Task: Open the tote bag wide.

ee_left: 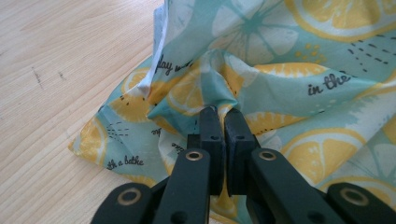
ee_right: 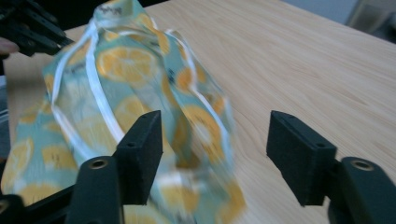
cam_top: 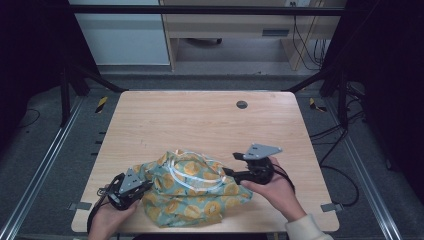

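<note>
From the high view, I am working at the near edge of the light wooden table [cam_top: 200, 120], with the crumpled teal fabric bag printed with yellow lemon slices [cam_top: 192, 187] lying between my two hands. My left claw [cam_top: 142, 186] is sitting at the bag's left end and my right claw [cam_top: 231, 172] is reaching toward its right end. The risk I am seeing here is that the bag is lying close to the near table edge, so a pull toward me could be dragging it off; and with just one end pinned, any tug is likely to be bunching the cloth rather than spreading it.

In the left gripper view, my left claw [ee_left: 222, 122] is pinching fully closed on a gathered fold of the bag [ee_left: 280, 79], the jaws almost meeting with just a thin ridge of fabric between them. That pinch is looking shallow, so I am judging that the slippery cloth could be sliding out under tension.

In the right gripper view, my right claw [ee_right: 215, 140] is standing wide open and holding nothing, with the bag's [ee_right: 121, 93] raised end and its white strap [ee_right: 95, 86] running between and beyond the jaws. The cloth is blurred here. If I am closing now, I could be catching the strap alone, or too many layers at once.
</note>
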A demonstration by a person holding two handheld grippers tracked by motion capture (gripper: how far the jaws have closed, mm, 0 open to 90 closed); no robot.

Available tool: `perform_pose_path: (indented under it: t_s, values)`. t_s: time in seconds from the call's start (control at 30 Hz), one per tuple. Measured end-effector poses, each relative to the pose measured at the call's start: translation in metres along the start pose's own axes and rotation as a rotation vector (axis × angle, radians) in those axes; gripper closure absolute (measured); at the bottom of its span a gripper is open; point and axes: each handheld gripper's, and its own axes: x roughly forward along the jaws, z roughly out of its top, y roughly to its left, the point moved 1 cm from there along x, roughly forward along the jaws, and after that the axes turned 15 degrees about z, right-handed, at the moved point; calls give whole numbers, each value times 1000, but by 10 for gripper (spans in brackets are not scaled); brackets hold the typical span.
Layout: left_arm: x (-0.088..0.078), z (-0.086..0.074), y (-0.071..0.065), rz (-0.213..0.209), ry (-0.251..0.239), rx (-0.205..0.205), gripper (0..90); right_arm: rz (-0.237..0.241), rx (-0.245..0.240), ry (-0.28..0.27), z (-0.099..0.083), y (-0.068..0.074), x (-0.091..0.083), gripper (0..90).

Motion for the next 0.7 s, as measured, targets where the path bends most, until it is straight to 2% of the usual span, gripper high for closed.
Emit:
perform_pose_path:
  t_s: [0.13,0.23,0.33,0.37,0.4,0.47,0.5,0.6,0.7]
  values:
    - [-1,0,0,-5,-4,-3,883,55,-7,45,13,-4,36,446]
    - [0,0,0,-6,-3,-3,882,89,-7,72,17,-5,56,463]
    - [0,0,0,-9,-5,-8,882,126,-10,70,22,-4,69,567]
    - [0,0,0,-11,-6,-13,882,120,-18,76,23,-4,73,643]
    - [0,0,0,-11,-5,-10,882,114,-27,82,25,-3,75,741]
    - [0,0,0,-14,-5,-14,882,95,-19,83,29,-4,78,870]
    - [0,0,0,-13,-7,-20,881,88,-15,69,32,-4,78,896]
    - [-1,0,0,-12,-9,-29,879,91,-18,20,41,1,72,900]
    - [-2,0,1,-7,-11,-33,856,111,-45,-22,51,14,62,900]
